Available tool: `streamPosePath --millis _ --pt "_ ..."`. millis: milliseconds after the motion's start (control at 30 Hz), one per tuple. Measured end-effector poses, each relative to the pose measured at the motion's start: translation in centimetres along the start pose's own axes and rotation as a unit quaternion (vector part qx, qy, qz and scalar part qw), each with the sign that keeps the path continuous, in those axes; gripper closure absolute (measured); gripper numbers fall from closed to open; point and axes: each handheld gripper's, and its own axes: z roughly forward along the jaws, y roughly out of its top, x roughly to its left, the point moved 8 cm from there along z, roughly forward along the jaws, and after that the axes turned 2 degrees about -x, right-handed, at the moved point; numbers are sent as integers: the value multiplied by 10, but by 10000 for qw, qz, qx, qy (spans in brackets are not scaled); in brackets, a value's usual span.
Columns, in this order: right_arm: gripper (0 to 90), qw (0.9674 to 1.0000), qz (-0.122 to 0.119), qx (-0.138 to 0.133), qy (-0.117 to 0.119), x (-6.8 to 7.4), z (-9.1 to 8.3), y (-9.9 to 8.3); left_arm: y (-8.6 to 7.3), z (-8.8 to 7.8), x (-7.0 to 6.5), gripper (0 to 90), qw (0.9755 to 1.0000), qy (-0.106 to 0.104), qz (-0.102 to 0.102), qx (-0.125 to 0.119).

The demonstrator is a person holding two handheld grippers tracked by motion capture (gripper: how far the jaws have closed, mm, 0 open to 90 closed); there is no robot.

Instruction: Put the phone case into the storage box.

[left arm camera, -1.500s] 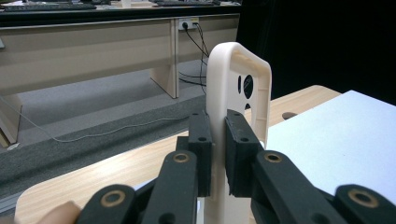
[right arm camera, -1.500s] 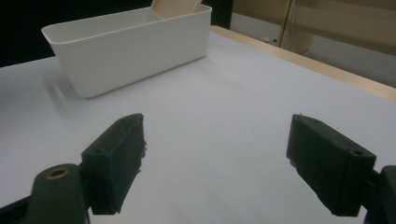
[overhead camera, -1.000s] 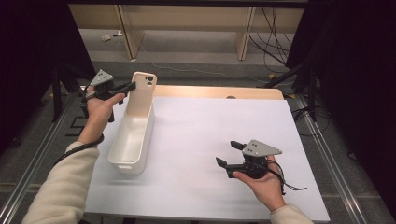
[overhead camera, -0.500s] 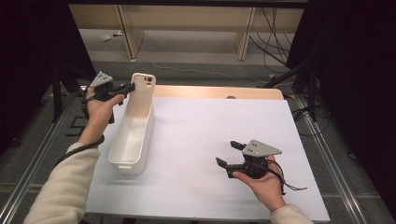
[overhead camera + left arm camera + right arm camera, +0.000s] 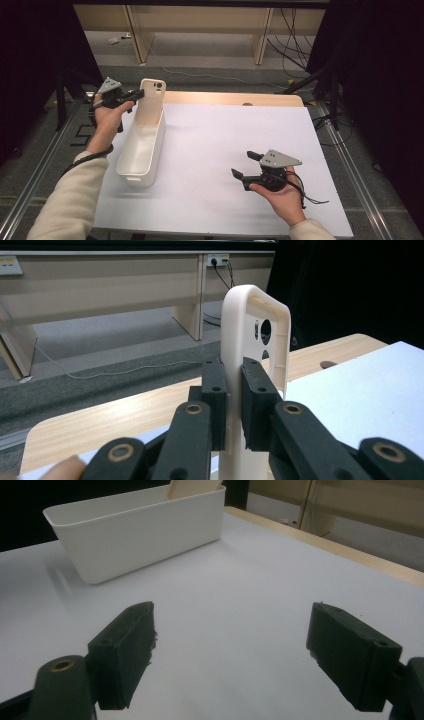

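A cream phone case (image 5: 151,100) with a camera cutout stands upright at the far end of a long white bin (image 5: 131,177). My left gripper (image 5: 137,94) is shut on the case's edge. In the left gripper view both pads press on the case (image 5: 255,315) from either side, with my left gripper (image 5: 234,390) level. The case's lower end dips into the bin; whether it touches the bottom is hidden. My right gripper (image 5: 242,164) hovers open over the white table at the right. Nothing lies between its jaws in the right gripper view (image 5: 230,650), and the bin (image 5: 140,530) stands beyond.
The white tabletop (image 5: 225,130) has a wooden strip (image 5: 230,99) along its far edge. Metal rails (image 5: 350,170) run along both sides of the table. Desk legs and cables (image 5: 295,35) lie on the floor beyond.
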Motion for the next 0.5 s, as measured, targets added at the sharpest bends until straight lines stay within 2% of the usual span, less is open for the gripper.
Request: streamPosePath --millis 67,100,267,333,367,433,467,500 --pt "208 10000 1 1 11 0 0 0 -1 1 1 820 10000 15 -22 15" --pt "208 10000 -15 89 -25 -1 -2 -1 -2 1 1 820 10000 20 -28 22" --pt "207 10000 58 61 41 2 -1 -1 -4 4 2 819 10000 54 -53 52" --pt "208 10000 4 1 13 0 0 0 -5 6 3 819 9999 66 -47 76" --pt "208 10000 -10 86 -12 -1 -2 -1 -6 7 3 819 9999 68 -42 85" --pt "208 10000 -6 82 -10 -1 -2 -1 -7 8 4 819 9999 104 -39 115" --pt "208 10000 -6 78 -10 -1 -2 -1 -7 9 5 819 9999 108 -67 107" --pt "208 10000 58 -60 49 0 1 1 -8 9 6 819 9998 116 -80 111"
